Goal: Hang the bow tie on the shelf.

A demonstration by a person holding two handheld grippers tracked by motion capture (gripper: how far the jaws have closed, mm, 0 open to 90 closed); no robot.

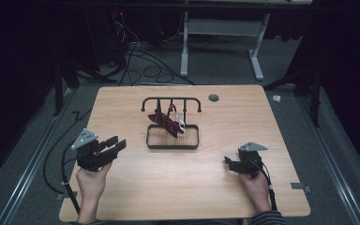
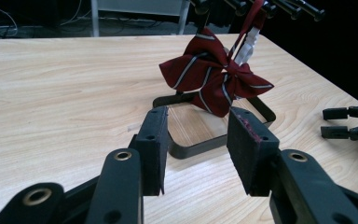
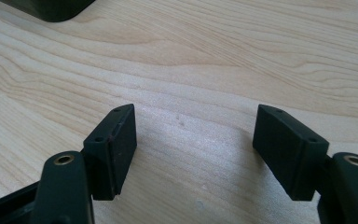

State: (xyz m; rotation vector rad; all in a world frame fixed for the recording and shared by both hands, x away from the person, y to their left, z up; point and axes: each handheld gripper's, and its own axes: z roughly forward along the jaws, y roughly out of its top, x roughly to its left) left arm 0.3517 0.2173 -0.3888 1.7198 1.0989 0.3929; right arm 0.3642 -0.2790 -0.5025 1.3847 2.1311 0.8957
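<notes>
A dark red bow tie (image 1: 167, 123) with thin pale stripes hangs from a black rack (image 1: 172, 101) at the middle of the wooden table (image 1: 136, 183). It dangles by its strap from one of the rack's short pegs, tilted, with its lower wing dipping toward the rack's open rectangular base frame (image 1: 172, 146). In the left gripper view the bow tie (image 2: 216, 79) sits just above that frame (image 2: 193, 149), and a white clasp (image 2: 247, 46) shows on the strap behind the knot.

The left gripper (image 1: 114, 145) is held above the table's near left part, aimed toward the rack and well apart from it. Its jaws stand apart with nothing between them; in its own view the two black pads (image 2: 153, 144) frame the base of the rack. The person's left hand (image 1: 93, 180) grips it from below, and a cable trails off the table's left edge.

The right gripper (image 1: 230, 163) rests low over the near right part of the table, pointing left, also well apart from the rack. Its jaws are spread wide and empty, and its own view (image 3: 193, 149) looks down on bare wood grain, with a dark corner of the frame (image 3: 51, 8) at the top left. The right hand (image 1: 255, 187) holds it, a striped sleeve (image 1: 267, 218) showing at the bottom edge.

Beyond the table lie grey carpet (image 1: 215, 65), loose cables (image 1: 145, 65) and a white desk leg frame (image 1: 220, 37).
</notes>
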